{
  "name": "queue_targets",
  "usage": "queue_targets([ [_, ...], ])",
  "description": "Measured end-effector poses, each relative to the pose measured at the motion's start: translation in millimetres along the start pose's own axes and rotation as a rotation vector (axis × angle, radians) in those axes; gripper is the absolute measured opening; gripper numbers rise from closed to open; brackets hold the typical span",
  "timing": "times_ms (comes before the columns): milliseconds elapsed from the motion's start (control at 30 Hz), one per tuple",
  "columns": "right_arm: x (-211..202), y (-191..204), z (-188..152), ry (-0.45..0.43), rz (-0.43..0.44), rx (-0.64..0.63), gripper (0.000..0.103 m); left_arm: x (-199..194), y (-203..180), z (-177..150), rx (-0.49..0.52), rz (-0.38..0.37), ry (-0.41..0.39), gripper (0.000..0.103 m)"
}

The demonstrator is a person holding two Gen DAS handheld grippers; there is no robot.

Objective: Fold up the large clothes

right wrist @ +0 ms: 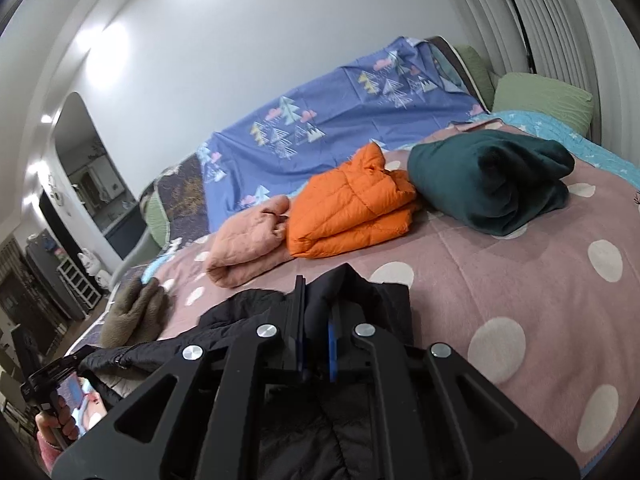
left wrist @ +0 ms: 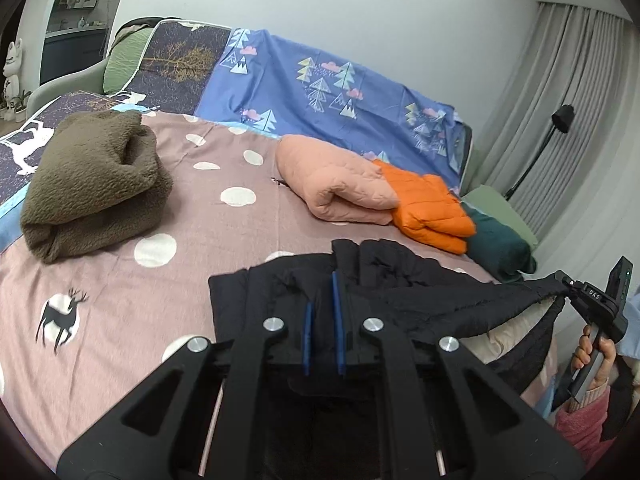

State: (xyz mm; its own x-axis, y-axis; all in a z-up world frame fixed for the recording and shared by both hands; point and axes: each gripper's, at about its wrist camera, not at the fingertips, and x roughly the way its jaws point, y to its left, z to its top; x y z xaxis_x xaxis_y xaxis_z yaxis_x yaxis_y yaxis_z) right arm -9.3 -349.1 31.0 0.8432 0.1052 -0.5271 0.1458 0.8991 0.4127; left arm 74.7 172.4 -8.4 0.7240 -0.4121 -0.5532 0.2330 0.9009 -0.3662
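Both tongs, the left tongs [left wrist: 322, 312] and the right tongs [right wrist: 316, 320], clamp narrow on the edge of a black quilted puffer jacket [left wrist: 420, 284], stretched between them above the pink polka-dot bed [left wrist: 224, 168], near a folded orange puffer jacket [right wrist: 352, 208].

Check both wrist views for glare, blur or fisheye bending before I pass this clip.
Left wrist: sharp, even light, curtain bowed by fisheye. Right wrist: blown-out glare on the wall, dark corners, black jacket lacks detail.
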Motion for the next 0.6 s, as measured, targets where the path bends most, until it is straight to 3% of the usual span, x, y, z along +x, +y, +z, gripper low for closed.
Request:
queue_targets([
  [233, 69, -18, -1, 0.087, -0.069, 0.011, 0.01, 78, 21, 7, -0.013, 0.065, 0.096, 0.012],
  [367, 92, -27, -7, 0.122, -0.123, 0.032, 0.027, 117, 35, -2, -0.002, 0.066, 0.155, 0.015],
  [467, 85, -29, -6, 0.108, -0.105, 0.039, 0.03, 126, 46, 0, -0.063, 0.031, 0.189, 0.017],
  [533, 70, -23, -4, 0.078, -0.108, 0.002, 0.033, 116, 49, 5, -0.099, -0.013, 0.165, 0.03],
  [567, 63, -20, -3, 0.063, -0.108, -0.018, 0.038, 105, 49, 10, -0.107, -0.032, 0.124, 0.047],
  [600, 53, -15, -3, 0.042, -0.106, -0.046, 0.045, 94, 46, 12, -0.099, -0.021, 0.084, 0.072],
])
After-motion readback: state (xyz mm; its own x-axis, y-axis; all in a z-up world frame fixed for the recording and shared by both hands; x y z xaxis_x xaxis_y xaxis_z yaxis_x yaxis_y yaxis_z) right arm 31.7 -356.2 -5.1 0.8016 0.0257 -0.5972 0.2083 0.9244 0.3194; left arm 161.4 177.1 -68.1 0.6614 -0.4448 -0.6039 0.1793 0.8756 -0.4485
